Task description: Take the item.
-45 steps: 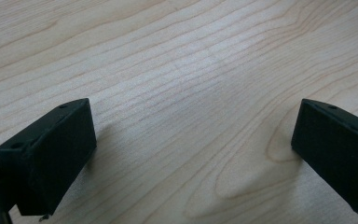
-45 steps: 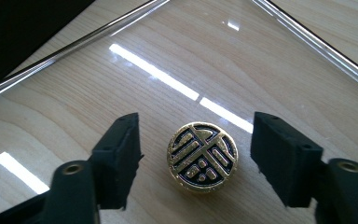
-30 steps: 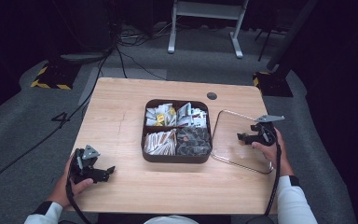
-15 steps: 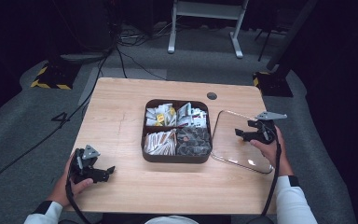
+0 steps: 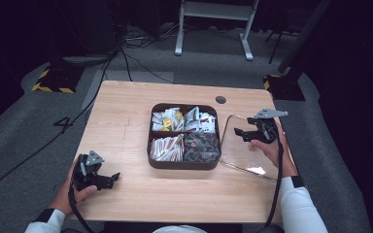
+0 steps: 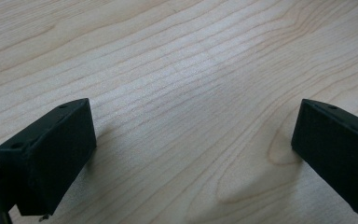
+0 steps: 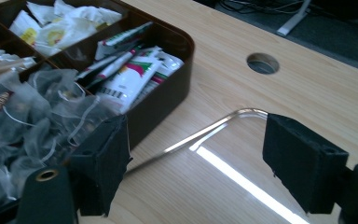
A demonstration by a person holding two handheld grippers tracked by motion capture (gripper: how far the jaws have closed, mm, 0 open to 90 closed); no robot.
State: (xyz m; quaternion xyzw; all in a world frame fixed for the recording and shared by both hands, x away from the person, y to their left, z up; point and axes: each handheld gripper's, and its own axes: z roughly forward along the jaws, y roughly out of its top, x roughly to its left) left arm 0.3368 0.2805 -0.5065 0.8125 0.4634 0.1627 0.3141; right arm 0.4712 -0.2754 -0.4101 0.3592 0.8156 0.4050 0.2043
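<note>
The left gripper (image 5: pixel 110 177) rests at the 7 o'clock corner of the tabletop (image 5: pixel 126 116), its jaws open over bare wood. The brown compartment tray (image 5: pixel 182 165) sits at centre, holding sachets and tea bags. At 3 o'clock, the clear lid (image 5: pixel 245 162) lies flat just beside the tray. The right gripper (image 5: pixel 239 133) hovers above the lid, its jaws spread and gripping nothing, having just closed slightly.
</note>
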